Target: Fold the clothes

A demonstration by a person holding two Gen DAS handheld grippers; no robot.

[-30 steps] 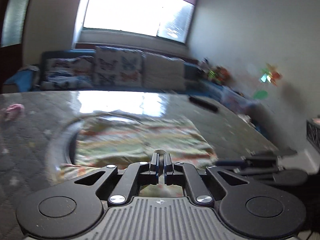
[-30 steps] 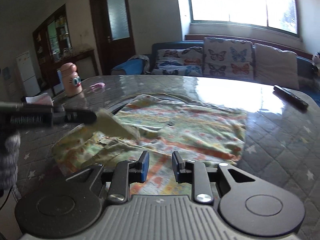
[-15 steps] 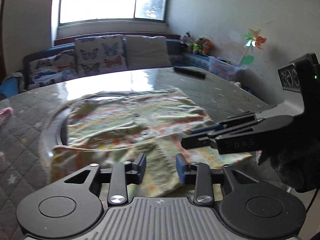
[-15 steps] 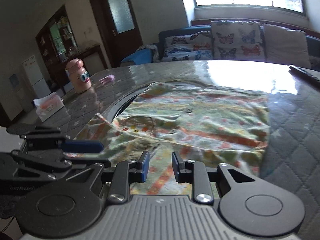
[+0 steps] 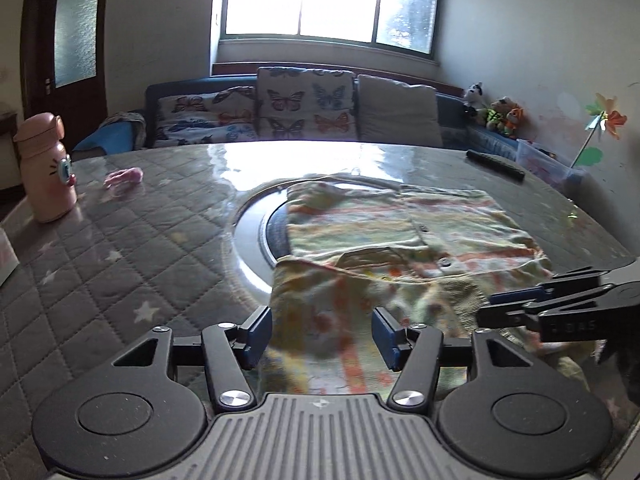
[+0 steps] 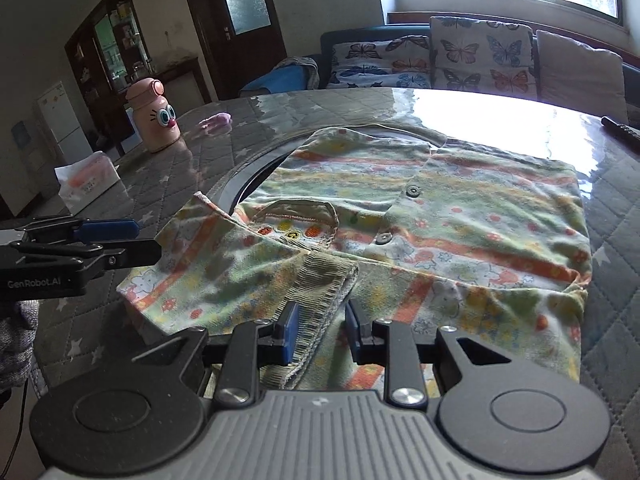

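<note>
Garment: pastel striped floral cotton baby shirt (image 6: 440, 216) lay spread on grey quilted tabletop (image 5: 120, 248). Right claw (image 6: 320, 334), fingers apart, straddled the folded-in ribbed cuff directly ahead. Left claw (image 5: 322, 334), also apart, hovered over the near hem; right nearer.

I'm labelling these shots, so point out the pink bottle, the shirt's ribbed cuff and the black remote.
pink bottle (image 6: 154, 120): right wrist view, on its body by the eyes.
ribbed cuff (image 6: 326, 292): right wrist view, on its ribbed band.
black remote (image 5: 496, 165): left wrist view, mid-length.
</note>
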